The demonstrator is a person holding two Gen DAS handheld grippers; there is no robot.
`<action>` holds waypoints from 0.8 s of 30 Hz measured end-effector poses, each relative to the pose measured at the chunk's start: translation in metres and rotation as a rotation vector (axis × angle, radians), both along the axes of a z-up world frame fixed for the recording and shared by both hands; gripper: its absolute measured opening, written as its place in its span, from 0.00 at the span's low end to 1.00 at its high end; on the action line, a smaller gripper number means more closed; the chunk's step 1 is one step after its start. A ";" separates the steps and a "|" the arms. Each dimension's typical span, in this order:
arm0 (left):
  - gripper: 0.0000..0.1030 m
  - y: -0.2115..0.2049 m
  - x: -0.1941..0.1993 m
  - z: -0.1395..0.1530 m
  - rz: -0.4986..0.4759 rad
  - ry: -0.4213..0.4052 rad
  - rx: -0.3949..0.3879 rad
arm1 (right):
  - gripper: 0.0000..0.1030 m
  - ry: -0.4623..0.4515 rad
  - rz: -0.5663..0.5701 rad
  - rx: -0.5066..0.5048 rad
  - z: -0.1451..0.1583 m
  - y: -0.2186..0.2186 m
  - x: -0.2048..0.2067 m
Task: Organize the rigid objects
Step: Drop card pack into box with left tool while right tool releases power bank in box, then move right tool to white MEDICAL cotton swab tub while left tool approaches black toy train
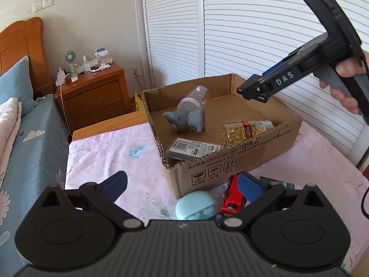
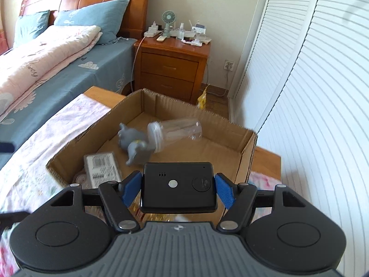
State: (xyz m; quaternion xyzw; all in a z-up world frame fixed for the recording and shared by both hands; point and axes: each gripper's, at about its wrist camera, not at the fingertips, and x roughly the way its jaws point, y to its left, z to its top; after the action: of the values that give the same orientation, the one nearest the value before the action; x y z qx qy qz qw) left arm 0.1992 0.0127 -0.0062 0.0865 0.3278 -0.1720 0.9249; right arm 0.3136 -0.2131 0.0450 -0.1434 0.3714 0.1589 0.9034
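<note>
The right tongs tilt down over the cardboard box, their 2 blue pads clenched on the sides of a flat black device with rounded corners and a matte plastic face. In the left wrist view a hand grips their handle above the box. The left tongs hang released, jaws wide, over a smooth pale blue rounded case and a glossy red toy car on the pink floral worktop. Inside the corrugated box lie a grey rubbery elephant, a clear plastic bottle and a capsule bottle.
</note>
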 end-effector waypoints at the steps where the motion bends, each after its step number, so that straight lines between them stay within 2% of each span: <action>1: 0.98 0.004 -0.002 0.000 -0.002 0.000 -0.010 | 0.72 -0.008 -0.018 0.004 0.002 0.002 0.006; 3: 0.98 0.010 -0.004 -0.001 0.001 -0.003 -0.012 | 0.86 -0.025 -0.058 0.023 0.007 0.004 0.015; 4: 0.98 0.013 -0.004 -0.002 0.005 -0.003 -0.007 | 1.00 -0.027 -0.077 0.028 0.008 0.005 0.018; 8: 0.98 0.023 -0.008 -0.005 0.012 -0.005 -0.004 | 1.00 -0.040 -0.093 0.056 0.011 0.010 0.010; 11: 0.98 0.030 -0.010 -0.008 0.021 0.007 -0.014 | 1.00 -0.058 -0.087 0.007 0.009 0.019 -0.006; 14: 0.98 0.033 -0.014 -0.009 0.027 0.006 -0.012 | 1.00 -0.043 -0.079 -0.025 0.007 0.030 -0.022; 24: 0.98 0.044 -0.030 -0.009 0.041 0.009 -0.018 | 1.00 0.050 -0.023 0.025 -0.019 0.049 -0.078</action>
State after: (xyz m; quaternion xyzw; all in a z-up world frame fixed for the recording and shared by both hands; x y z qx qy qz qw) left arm 0.1694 0.0567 -0.0154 0.0706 0.3321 -0.1563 0.9275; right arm 0.2361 -0.1643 0.0259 -0.1238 0.3936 0.1566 0.8973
